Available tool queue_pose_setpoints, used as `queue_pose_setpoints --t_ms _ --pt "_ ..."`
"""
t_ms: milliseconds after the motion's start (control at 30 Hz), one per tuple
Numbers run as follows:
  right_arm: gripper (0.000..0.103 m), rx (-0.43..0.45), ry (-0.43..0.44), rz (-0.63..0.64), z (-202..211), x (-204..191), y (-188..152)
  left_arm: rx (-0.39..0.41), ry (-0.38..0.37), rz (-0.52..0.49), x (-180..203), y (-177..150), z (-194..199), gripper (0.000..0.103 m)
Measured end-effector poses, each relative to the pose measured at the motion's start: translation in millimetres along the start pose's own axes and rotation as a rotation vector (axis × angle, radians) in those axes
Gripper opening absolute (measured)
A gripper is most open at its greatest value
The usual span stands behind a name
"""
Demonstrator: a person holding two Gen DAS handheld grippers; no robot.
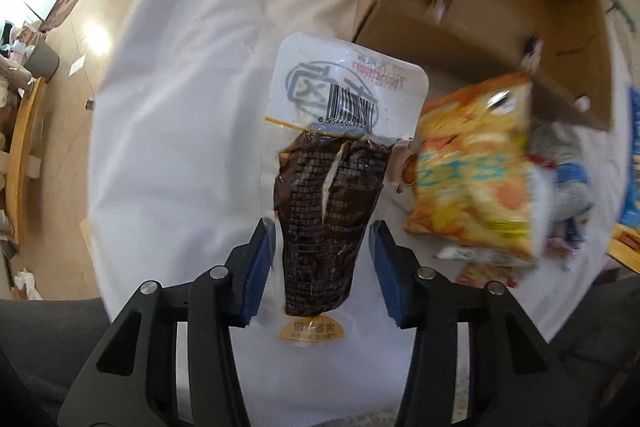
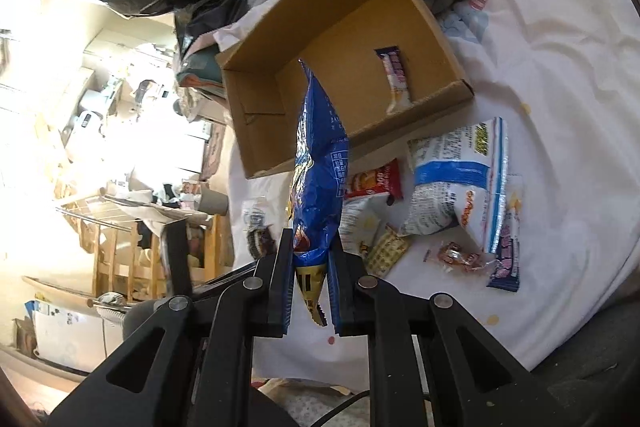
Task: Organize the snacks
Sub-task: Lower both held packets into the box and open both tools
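1. The left gripper points steeply down at the white sheet, and a clear pouch of dark braised meat lies lengthwise between its blue pads.
2. Its jaws stand partly apart; a gap shows between the right pad and the pouch, while the left pad sits at the edge of the clear wrapping, so the pouch is not squeezed.
3. The pouch's white barcode end reaches away from the gripper toward the cardboard box; its yellow label end sits down between the fingers.
4. Just right of the pouch is a blurred orange snack bag, seen in front of the box's near corner.
5. The right gripper is clamped nearly closed on the lower end of a blue snack bag, which rises from the fingers edge-on.
6. In this view the blue bag's top overlaps the open cardboard box, which holds one purple-and-white snack bar.
7. Right of the blue bag, loose snacks lie on the sheet: a white-and-blue bag, a red packet and small wrapped pieces.
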State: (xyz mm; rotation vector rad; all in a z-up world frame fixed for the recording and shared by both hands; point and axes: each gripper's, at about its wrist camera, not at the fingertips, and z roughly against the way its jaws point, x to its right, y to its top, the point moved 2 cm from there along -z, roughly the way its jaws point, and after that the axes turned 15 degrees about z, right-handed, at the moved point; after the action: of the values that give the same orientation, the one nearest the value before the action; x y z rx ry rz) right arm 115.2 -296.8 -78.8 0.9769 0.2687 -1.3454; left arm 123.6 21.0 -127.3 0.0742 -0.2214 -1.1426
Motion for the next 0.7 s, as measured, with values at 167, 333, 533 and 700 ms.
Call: queue_pose_setpoints --t_ms 167,333,533,700 --pt "0.015 0.073 0.017 0.024 13 -6 20 0.118 -0.085 -0.005 0 11 57 0.044" --pt "0.015 0.121 -0.001 0.063 17 -9 59 0.156 -0.155 -0.005 18 47 88 0.044" --pt "0.015 0.142 -0.04 0.072 7 -3 100 0.201 -0.189 -0.051 61 79 97 0.045" --pt "0.015 0.117 -0.067 0.08 -15 7 119 0.205 -0.214 -0.096 95 98 82 0.045"
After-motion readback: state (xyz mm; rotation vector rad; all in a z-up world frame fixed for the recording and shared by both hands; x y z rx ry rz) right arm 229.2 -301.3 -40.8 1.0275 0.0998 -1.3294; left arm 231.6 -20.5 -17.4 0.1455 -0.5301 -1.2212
